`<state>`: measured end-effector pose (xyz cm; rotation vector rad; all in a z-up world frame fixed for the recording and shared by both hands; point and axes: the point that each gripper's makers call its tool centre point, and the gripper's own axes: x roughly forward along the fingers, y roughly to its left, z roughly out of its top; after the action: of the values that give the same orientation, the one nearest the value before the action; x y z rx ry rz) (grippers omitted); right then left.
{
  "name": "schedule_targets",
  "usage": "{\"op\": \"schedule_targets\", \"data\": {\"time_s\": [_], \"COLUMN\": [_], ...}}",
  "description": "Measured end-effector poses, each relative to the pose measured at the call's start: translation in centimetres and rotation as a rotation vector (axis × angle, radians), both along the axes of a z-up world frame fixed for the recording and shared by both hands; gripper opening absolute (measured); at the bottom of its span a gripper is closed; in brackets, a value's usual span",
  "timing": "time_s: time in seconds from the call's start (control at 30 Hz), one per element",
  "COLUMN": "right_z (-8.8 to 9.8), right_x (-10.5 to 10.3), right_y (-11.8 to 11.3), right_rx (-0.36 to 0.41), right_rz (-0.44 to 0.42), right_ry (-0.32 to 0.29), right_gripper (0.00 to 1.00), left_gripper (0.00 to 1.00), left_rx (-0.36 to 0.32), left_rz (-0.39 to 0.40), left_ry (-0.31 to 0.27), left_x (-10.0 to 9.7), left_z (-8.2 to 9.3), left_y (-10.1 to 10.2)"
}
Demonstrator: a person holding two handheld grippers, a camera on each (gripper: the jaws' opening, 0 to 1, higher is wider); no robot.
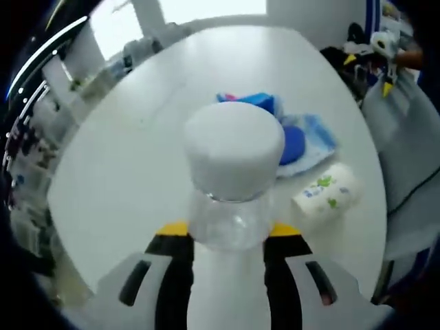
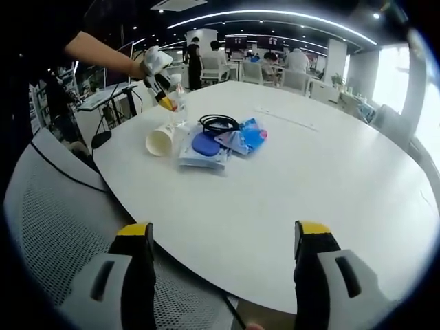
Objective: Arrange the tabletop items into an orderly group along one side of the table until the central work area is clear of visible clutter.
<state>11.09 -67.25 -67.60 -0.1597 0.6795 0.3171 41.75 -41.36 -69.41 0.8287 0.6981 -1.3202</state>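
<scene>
Gripping a clear plastic bottle (image 1: 232,206) with a white cap, the left tool (image 1: 230,258) has its two black, yellow-tipped jaws pressed against the bottle's sides, and the cap rises large in the middle of the left gripper view, above the white round counter (image 1: 130,172). Beyond the bottle on the counter lies a small cluster: a blue packet (image 1: 258,102), a blue round pad on a pale wipe pack (image 1: 313,141), and a white paper cup (image 1: 326,192) with green print lying on its side, just beside the pack. In the right gripper view the right tool (image 2: 223,265) hovers over the near edge of the counter (image 2: 330,172) with its jaws spread wide apart and nothing between them; a grey mesh chair back (image 2: 55,220) sits below to the left. Across the counter, the same cluster shows near the far left edge: the paper cup (image 2: 159,141) on its side, the wipe pack (image 2: 203,150) with the blue pad, a coiled black cable (image 2: 220,124) and the blue packet (image 2: 249,135). A person's arm reaches in there, holding the left tool (image 2: 165,102) with the bottle (image 2: 181,110) just beside the cup.
</scene>
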Motion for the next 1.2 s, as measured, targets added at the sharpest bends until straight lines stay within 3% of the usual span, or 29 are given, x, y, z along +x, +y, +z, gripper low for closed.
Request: {"op": "schedule_targets", "data": {"time_s": [0.4,0.67,0.9,0.97,1.03,1.2], "right_z": [-0.1,0.0,0.2,0.3,0.4,0.5], "right_x": [-0.1,-0.1,0.0,0.0,0.0,0.1], "right_y": [0.0,0.1,0.3,0.4,0.4,0.5], "right_rx": [-0.005,-0.004,-0.002,-0.001,-0.001,0.001], "right_rz": [0.001,0.006,0.017,0.021,0.023,0.026], "right_ry": [0.01,0.004,-0.01,-0.015,-0.02,-0.03], "right_gripper": [0.83,0.83,0.83,0.82,0.82,0.82], "left_gripper": [0.37,0.38,0.46,0.47,0.49,0.56], "left_rx": [0.005,0.021,-0.011,-0.023,-0.08,-0.163], "left_rz": [0.024,0.041,0.074,0.096,0.179,0.279], "left_ry": [0.03,0.003,-0.016,-0.019,-0.015,-0.05], "left_x": [0.0,0.0,-0.3,-0.4,-0.2,0.1], "left_z": [-0.2,0.2,1.2,1.5,2.2,3.1], "left_y": [1.1,1.9,1.7,1.7,1.4,0.9]}}
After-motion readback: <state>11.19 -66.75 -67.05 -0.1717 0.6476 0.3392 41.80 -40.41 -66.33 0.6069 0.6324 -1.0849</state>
